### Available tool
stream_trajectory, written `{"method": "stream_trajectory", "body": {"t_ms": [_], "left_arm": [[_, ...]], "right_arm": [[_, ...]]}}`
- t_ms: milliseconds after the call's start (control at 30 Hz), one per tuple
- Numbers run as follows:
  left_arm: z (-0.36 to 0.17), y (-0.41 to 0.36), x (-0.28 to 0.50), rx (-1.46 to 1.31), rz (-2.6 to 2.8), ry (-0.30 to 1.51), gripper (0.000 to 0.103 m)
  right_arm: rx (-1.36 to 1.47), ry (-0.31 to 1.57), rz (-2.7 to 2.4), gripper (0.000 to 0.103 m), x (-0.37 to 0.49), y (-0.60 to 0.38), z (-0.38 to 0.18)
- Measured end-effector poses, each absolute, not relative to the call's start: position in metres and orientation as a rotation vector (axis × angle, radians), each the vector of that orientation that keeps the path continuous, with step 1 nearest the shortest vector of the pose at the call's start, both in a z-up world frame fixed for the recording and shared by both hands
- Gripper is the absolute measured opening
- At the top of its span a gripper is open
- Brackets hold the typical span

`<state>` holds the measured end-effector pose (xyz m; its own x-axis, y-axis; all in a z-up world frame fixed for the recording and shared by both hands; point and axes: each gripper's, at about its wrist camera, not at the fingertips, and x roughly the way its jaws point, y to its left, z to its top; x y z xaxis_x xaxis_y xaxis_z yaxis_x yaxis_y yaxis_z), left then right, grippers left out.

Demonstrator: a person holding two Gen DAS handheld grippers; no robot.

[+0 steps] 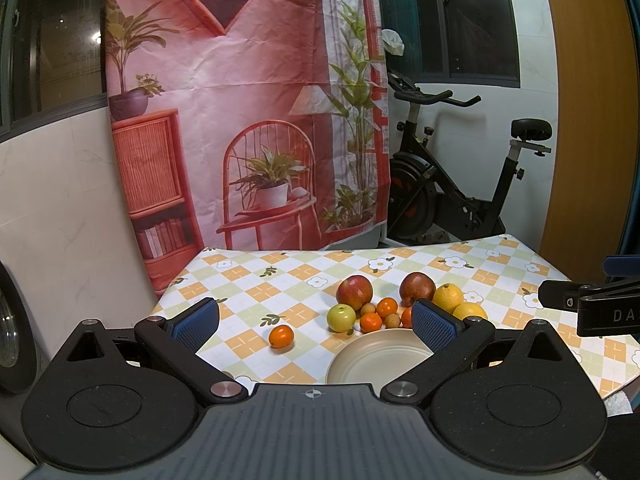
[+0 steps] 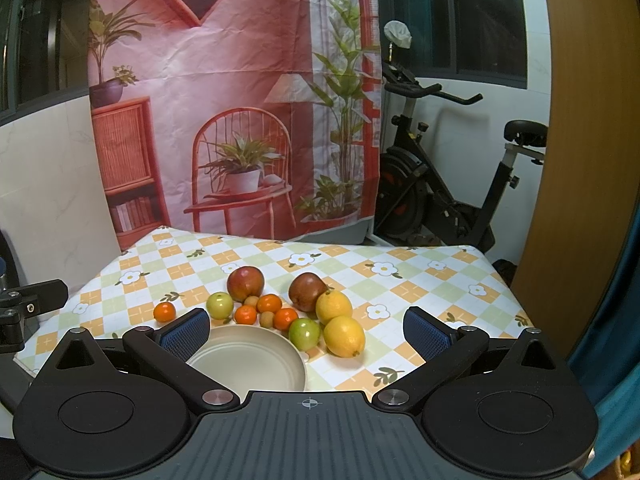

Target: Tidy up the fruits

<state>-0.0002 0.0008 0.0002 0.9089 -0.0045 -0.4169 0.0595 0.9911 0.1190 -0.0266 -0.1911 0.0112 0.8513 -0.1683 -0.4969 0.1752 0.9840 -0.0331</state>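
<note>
A cream bowl [image 1: 380,354] [image 2: 248,360] sits empty at the table's near edge. Behind it lie two red apples [image 1: 354,292] [image 2: 245,283], two lemons [image 2: 344,336] [image 1: 448,297], two green apples [image 1: 341,317] [image 2: 305,333], several small oranges [image 2: 269,303] and small brown fruits [image 2: 266,319]. One orange [image 1: 281,336] [image 2: 164,311] lies apart to the left. My left gripper [image 1: 316,322] is open and empty above the near edge, over the lone orange and bowl. My right gripper [image 2: 306,330] is open and empty over the bowl and lemons.
The table has a checked flower cloth [image 1: 280,276] [image 2: 400,280]. A pink printed backdrop [image 1: 240,100] hangs behind it. An exercise bike [image 1: 452,184] stands at the back right. A wooden panel [image 2: 580,160] is at the right. The other gripper shows at each view's side [image 1: 592,304] [image 2: 28,300].
</note>
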Motion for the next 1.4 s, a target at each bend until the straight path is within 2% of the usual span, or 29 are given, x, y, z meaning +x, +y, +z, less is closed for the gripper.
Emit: {"method": "stream_trajectory", "body": {"t_ms": [1400], "left_arm": [[0.0077, 0.0056, -0.0024, 0.127, -0.033, 0.429, 0.103]], "right_arm": [[0.011, 0.520, -0.181, 0.103, -0.0269, -0.1902, 0.0101]]}}
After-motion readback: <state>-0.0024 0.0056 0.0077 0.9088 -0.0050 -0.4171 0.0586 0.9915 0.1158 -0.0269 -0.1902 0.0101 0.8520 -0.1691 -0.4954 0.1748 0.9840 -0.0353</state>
